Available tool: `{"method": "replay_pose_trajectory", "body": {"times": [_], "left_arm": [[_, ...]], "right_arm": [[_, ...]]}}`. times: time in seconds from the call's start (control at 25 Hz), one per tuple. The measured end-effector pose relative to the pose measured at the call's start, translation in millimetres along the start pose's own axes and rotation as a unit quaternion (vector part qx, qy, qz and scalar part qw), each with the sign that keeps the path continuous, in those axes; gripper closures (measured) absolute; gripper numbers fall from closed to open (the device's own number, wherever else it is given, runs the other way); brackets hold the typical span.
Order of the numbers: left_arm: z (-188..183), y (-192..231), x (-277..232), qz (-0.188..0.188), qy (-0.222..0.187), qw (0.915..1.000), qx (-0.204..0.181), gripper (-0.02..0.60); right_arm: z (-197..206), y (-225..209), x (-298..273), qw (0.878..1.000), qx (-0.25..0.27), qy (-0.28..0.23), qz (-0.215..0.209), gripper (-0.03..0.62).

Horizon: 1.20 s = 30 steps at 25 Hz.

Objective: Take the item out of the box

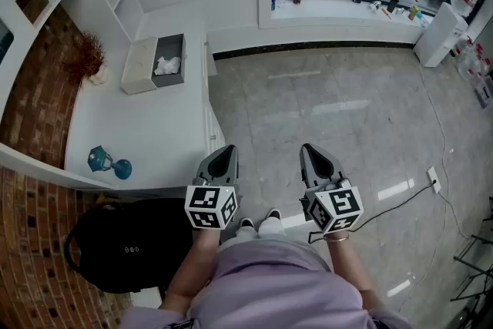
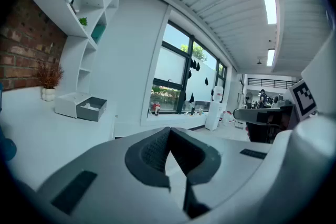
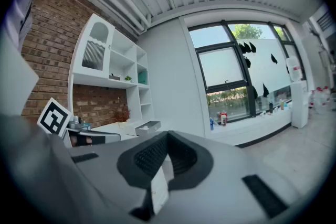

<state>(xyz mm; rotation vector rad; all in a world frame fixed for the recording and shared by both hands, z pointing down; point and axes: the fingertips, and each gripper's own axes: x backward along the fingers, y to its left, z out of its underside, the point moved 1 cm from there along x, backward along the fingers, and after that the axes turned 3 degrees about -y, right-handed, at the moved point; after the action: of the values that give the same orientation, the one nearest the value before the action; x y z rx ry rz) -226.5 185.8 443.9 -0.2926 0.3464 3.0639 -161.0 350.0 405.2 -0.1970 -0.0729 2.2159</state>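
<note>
An open grey box (image 1: pixel 169 61) lies on the far part of the white counter (image 1: pixel 146 135), with a crumpled white item (image 1: pixel 166 65) inside it. Its white lid (image 1: pixel 139 66) lies right beside it on the left. The same box (image 2: pixel 92 108) shows small at the left of the left gripper view, and the box (image 3: pixel 148 126) shows far off in the right gripper view. My left gripper (image 1: pixel 224 154) is shut and empty, held near the counter's front corner. My right gripper (image 1: pixel 312 152) is shut and empty too, over the floor, well short of the box.
A blue figurine (image 1: pixel 108 162) stands near the counter's front left edge. A dried red plant (image 1: pixel 86 58) sits by the brick wall. A black backpack (image 1: pixel 127 244) lies on the floor below the counter. A cable (image 1: pixel 400 200) runs across the tiled floor on the right.
</note>
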Motion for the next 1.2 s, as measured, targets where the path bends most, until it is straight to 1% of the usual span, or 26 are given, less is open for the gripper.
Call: {"method": "replay_pose_trajectory", "body": {"times": [0.48, 0.68, 1.0, 1.2], "left_arm": [[-23, 14, -28, -0.015, -0.035, 0.9991, -0.019, 0.581], [-27, 6, -39, -0.005, -0.043, 0.9989, -0.016, 0.580], [-40, -3, -56, -0.014, -0.061, 0.9980, -0.014, 0.577], [-43, -1, -67, -0.024, -0.060, 0.9978, -0.015, 0.539]], "right_arm": [[-3, -22, -29, 1.000, 0.004, -0.009, -0.003, 0.592], [-2, -37, -35, 1.000, 0.000, -0.004, -0.005, 0.592], [-14, -59, -36, 1.000, 0.014, -0.016, -0.014, 0.585], [-16, -69, -46, 1.000, 0.015, -0.013, -0.016, 0.557]]}}
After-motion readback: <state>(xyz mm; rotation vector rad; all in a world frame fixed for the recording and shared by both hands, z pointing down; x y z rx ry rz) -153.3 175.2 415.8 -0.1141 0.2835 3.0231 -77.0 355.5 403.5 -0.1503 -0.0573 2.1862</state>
